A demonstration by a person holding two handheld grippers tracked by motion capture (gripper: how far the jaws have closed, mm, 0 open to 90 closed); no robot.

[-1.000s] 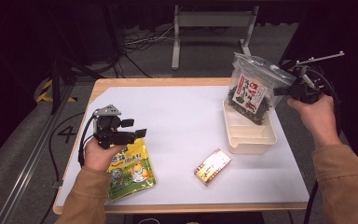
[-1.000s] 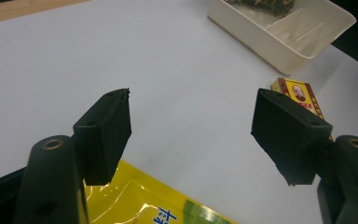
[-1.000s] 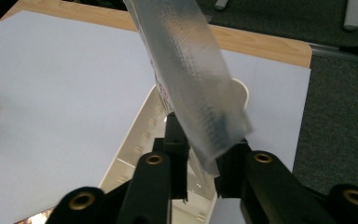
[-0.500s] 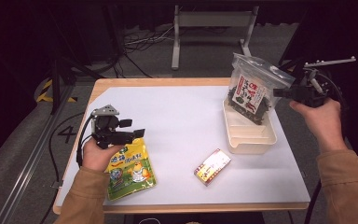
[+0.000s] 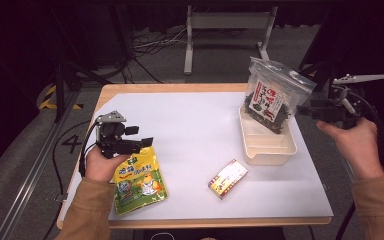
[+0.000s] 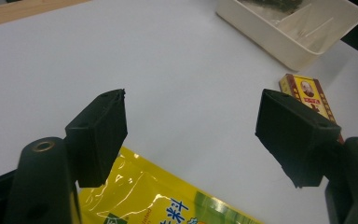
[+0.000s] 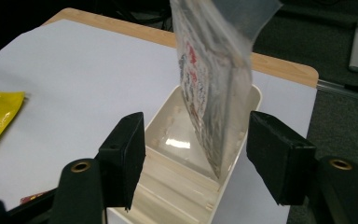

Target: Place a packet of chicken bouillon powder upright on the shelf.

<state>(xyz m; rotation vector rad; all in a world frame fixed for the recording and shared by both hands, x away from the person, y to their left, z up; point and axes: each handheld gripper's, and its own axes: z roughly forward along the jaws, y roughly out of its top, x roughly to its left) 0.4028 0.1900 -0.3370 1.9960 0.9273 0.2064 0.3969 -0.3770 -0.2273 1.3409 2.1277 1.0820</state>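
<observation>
A clear bag [image 5: 272,97] of dark dried food with a red-and-white label stands upright in the far end of a cream tray [image 5: 270,155]. My right gripper [image 5: 301,111] is just to its right. Its jaws have just been opening and now stand open, and the pads do not touch the bag [image 7: 209,79], which rises just ahead of them over the tray [image 7: 182,186]. My left gripper [image 5: 141,137] hovers open over the top edge of a yellow snack pouch [image 5: 140,182]. Nothing is between the jaws of the left gripper [image 6: 191,105], with the pouch [image 6: 158,196] below them.
A small red-and-yellow box [image 5: 227,178] lies flat between the pouch and the tray, and it is at the right in the left gripper view [image 6: 307,91]. A white sheet [image 5: 200,125] covers the wooden table. Cables and a metal stand lie on the dark floor beyond.
My right gripper has opened and let go of the clear bag, then drawn back to the right. The bag stays standing in the tray. The left hand has kept still.
</observation>
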